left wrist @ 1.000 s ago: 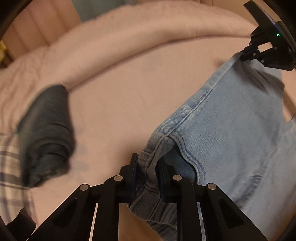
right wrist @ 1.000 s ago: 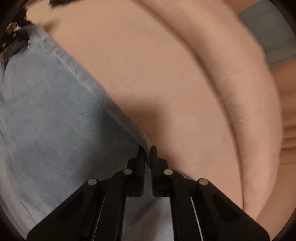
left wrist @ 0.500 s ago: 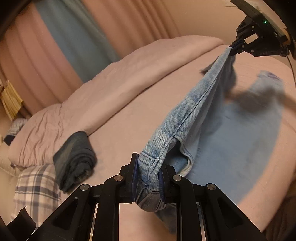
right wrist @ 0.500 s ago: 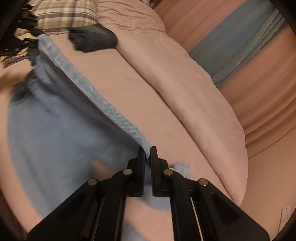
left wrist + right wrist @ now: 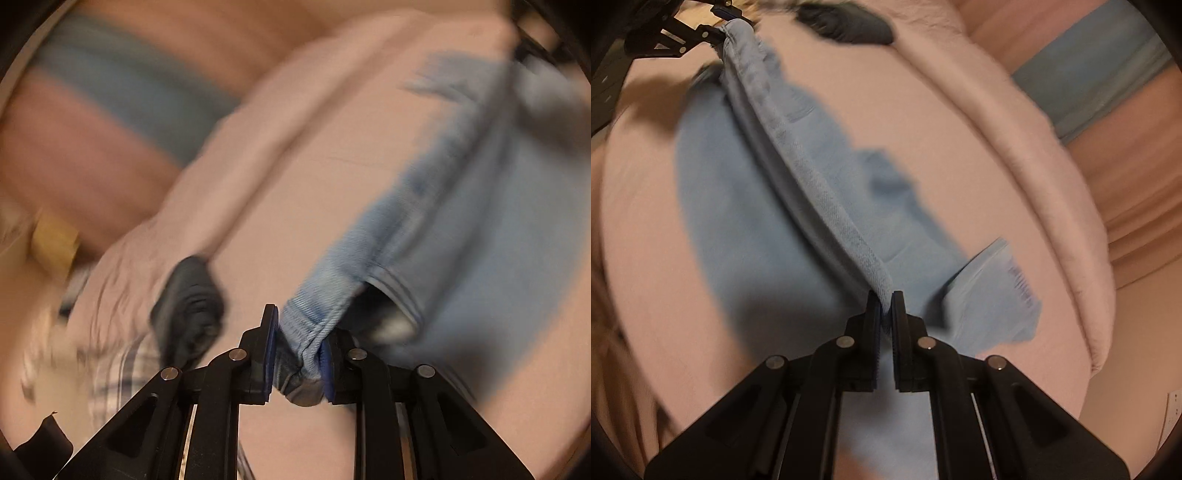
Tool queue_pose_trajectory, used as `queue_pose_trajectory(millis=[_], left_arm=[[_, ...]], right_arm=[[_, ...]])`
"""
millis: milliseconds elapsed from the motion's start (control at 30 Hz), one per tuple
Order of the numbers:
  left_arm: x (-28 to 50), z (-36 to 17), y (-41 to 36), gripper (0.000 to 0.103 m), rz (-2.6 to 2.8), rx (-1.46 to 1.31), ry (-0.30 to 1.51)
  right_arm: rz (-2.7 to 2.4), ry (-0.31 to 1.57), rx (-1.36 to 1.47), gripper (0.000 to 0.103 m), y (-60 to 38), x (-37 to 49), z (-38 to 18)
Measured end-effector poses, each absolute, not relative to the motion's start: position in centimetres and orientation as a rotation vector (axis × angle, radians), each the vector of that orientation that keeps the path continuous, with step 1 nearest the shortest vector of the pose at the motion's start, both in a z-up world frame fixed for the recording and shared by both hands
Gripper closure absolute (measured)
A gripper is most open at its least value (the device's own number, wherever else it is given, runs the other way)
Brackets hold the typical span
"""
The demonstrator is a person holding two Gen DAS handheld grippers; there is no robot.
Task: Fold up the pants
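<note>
Light blue jeans hang stretched between my two grippers above a pink bed. My left gripper is shut on the bunched waistband corner. My right gripper is shut on the jeans' edge near a leg hem. The taut edge runs from my right jaws up to the left gripper at the top left of the right wrist view. A loose leg end flaps to the right of my right gripper. The left wrist view is blurred by motion.
A folded dark garment lies on the pink bed sheet beside a plaid pillow; it also shows in the right wrist view. A rolled pink duvet runs along the bed's far side. Pink and blue curtains hang behind.
Both grippers have lifted the jeans off the bed and swung them; the fabric now hangs and flaps between them. Both grips have held.
</note>
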State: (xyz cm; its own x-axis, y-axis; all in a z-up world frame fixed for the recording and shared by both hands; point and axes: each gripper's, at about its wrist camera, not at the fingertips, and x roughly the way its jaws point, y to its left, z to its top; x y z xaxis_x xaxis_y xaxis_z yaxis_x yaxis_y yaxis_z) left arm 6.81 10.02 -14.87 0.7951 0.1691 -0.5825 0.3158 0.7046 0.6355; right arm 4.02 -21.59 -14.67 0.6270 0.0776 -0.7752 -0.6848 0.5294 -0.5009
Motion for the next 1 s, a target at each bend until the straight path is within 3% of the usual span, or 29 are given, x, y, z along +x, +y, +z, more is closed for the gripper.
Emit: queue_pose_trajectory(millis=[167, 333, 667, 833, 1000], left_arm=[[11.0, -12.2, 11.2, 0.079, 0.074, 0.728, 0.539], [12.1, -14.0, 11.3, 0.072, 0.079, 0.780, 0.548], [-1.4, -19.9, 10.0, 0.070, -0.149, 1.027, 0.479], [-3.5, -22.9, 10.0, 0.066, -0.249, 1.139, 0.532], [-3.3, -22.1, 10.0, 0.066, -0.261, 1.113, 0.544]], right_arm=[[0.428, 0.642, -0.820, 0.098, -19.9, 8.1, -11.0], [0.398, 0.609, -0.788, 0.098, -19.8, 10.4, -10.7], [0.549, 0.663, -1.028, 0.098, -17.9, 2.3, -19.6], [0.583, 0.738, -1.088, 0.097, -17.8, 0.0, -23.5], [0.569, 0.727, -1.095, 0.097, -16.7, -0.4, -23.7]])
